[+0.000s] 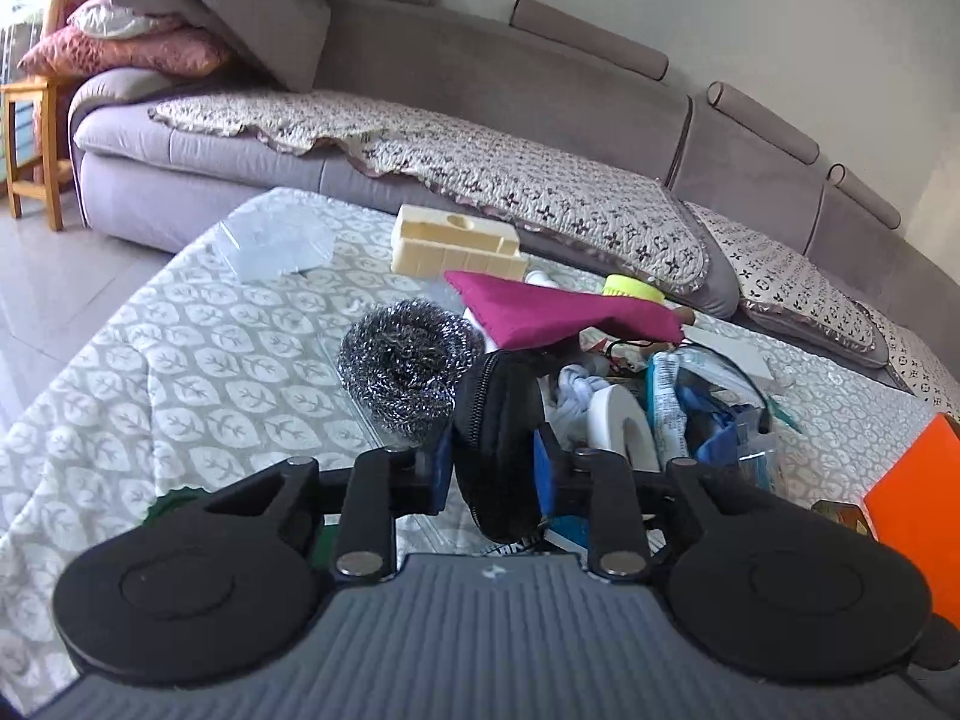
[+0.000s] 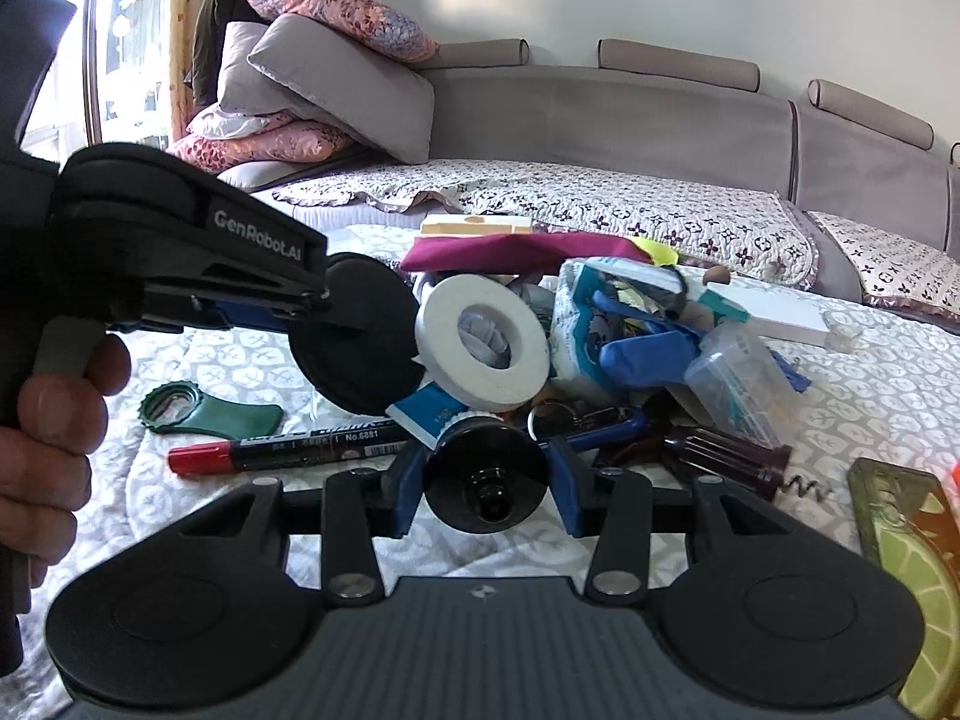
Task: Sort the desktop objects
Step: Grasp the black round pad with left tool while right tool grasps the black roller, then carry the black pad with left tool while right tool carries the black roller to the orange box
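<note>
Two tools engaged, each gripping an item over the cluttered bench

Left wrist view: the left tool is clenched narrowly on a black zippered pouch, held on edge between the blue pads. The pouch sits just beside a steel wool scourer. Behind lie a magenta cloth, a cream foam block and a white tape roll in the pile on the patterned bench.

Right wrist view: the right tool is partly open and grasps a black round-ended object between its pads. What this object is cannot be told. A hand holds the left tool at the frame's left. A red-capped marker and a green bottle opener lie on the bench near the pile.
</note>
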`<state>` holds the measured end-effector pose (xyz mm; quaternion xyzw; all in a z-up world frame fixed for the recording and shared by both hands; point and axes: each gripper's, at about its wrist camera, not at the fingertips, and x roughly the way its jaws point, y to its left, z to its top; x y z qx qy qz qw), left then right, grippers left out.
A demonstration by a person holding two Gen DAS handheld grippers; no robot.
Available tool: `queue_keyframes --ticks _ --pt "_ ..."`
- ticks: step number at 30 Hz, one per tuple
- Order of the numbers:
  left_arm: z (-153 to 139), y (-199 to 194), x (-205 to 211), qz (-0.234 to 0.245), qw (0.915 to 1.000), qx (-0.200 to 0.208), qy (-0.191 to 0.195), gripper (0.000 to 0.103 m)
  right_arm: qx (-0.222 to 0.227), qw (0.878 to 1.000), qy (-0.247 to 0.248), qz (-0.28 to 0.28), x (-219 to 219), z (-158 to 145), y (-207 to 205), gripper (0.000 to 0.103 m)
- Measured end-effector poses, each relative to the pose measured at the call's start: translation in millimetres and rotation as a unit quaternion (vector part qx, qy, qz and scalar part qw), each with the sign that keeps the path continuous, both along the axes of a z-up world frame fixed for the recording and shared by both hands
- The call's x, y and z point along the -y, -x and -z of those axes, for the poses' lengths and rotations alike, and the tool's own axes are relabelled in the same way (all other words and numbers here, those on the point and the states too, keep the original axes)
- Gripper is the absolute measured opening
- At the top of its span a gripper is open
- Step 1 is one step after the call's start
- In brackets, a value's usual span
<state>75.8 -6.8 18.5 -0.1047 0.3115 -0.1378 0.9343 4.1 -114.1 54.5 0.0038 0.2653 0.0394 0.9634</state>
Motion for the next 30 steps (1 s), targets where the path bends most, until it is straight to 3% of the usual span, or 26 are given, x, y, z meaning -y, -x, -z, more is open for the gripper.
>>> queue_keyframes --ticks 14,30 --pt "-7.9 39.2 18.9 -0.023 0.9973 0.026 -0.065 0.027 0.002 1.0 -0.001 0.0 14.2 -14.7 35.7 0.042" --pt "-28.5 106.9 40.7 -0.021 0.9951 0.029 -0.091 0.027 0.031 0.998 -0.047 0.017 54.3 -40.4 99.9 0.042"
